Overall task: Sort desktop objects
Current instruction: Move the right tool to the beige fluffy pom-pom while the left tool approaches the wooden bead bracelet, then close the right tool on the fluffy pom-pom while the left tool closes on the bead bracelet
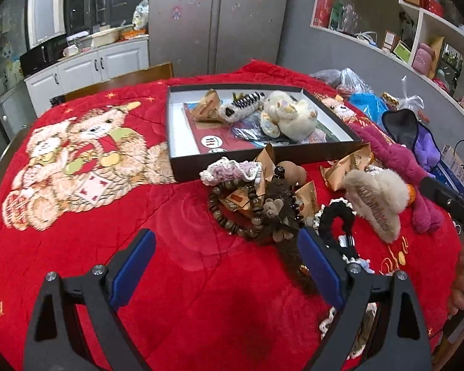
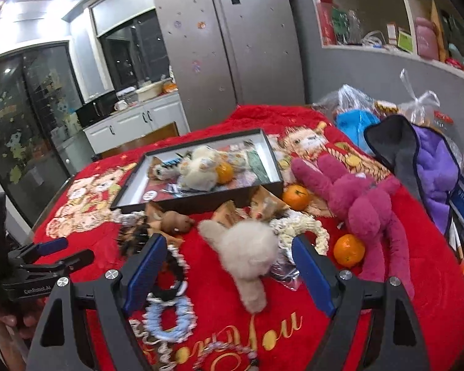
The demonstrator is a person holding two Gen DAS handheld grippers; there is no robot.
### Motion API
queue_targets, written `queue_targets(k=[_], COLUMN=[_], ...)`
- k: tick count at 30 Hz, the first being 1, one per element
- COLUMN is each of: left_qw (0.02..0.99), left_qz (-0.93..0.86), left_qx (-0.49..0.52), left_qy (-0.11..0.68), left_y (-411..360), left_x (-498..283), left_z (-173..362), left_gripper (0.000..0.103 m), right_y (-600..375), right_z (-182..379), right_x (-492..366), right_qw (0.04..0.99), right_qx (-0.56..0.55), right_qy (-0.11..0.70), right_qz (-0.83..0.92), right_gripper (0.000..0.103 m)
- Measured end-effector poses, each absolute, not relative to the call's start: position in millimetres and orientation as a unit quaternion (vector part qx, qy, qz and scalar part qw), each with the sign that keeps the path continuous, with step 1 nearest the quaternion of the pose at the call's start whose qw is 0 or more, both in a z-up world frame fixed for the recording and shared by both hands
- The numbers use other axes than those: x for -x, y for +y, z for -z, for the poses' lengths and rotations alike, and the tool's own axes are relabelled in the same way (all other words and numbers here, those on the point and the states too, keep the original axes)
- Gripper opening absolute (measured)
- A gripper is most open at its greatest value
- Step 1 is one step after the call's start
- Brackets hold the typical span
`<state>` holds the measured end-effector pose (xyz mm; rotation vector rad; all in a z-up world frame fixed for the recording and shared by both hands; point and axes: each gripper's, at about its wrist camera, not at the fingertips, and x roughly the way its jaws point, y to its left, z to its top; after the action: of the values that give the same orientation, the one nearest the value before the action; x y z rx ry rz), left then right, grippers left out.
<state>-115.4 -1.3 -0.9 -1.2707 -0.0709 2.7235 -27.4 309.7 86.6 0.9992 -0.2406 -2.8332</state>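
A black shallow box [image 1: 263, 156] with a white inside stands on the red blanket and holds a cream plush toy [image 1: 289, 114], a black hair clip and packets. In front of it lies a pile: a brown bead bracelet [image 1: 222, 213], a black scrunchie [image 1: 337, 219] and a beige fluffy hair claw [image 1: 374, 198]. My left gripper [image 1: 227, 256] is open above the blanket just short of the bracelet, with nothing between its pads. My right gripper [image 2: 229, 266] is open too; the fluffy hair claw [image 2: 247, 253] lies ahead between its fingers, untouched.
A magenta plush rabbit [image 2: 355, 204] sprawls at the right with two oranges [image 2: 296, 196] [image 2: 349, 249] beside it. A blue scrunchie [image 2: 170, 318] lies near the front edge. Purple cloth and plastic bags crowd the far right. The left gripper [image 2: 72, 250] shows at the left.
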Motion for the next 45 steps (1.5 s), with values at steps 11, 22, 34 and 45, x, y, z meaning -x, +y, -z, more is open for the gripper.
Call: queue_targets(k=[11, 22, 34, 45], left_qw=[0.090, 0.118, 0.132, 0.110], left_qz=[-0.887, -0.889, -0.888, -0.890], left_qx=[0.452, 0.442, 0.440, 0.441], left_qy=[-0.017, -0.018, -0.004, 0.045], left_y=[8.1, 3.3, 9.9, 21.2], left_x=[148.0, 143.0, 144.3, 150.0], left_z=[34.9, 34.3, 41.3, 57.7], left_gripper=[0.093, 0.072, 0.053, 0.043], right_y=[323.8, 321.3, 308.5, 310.5], right_z=[-46.1, -24.5, -20.6, -19.2], right_x=[69.5, 71.7, 69.7, 68.8], right_qw=[0.075, 0.096, 0.087, 0.094], right_qx=[-0.370, -0.386, -0.386, -0.384], right_qy=[-0.108, -0.112, -0.067, -0.076], right_qz=[0.920, 0.911, 0.916, 0.915], right_gripper=[0.085, 0.085, 0.086, 0.086])
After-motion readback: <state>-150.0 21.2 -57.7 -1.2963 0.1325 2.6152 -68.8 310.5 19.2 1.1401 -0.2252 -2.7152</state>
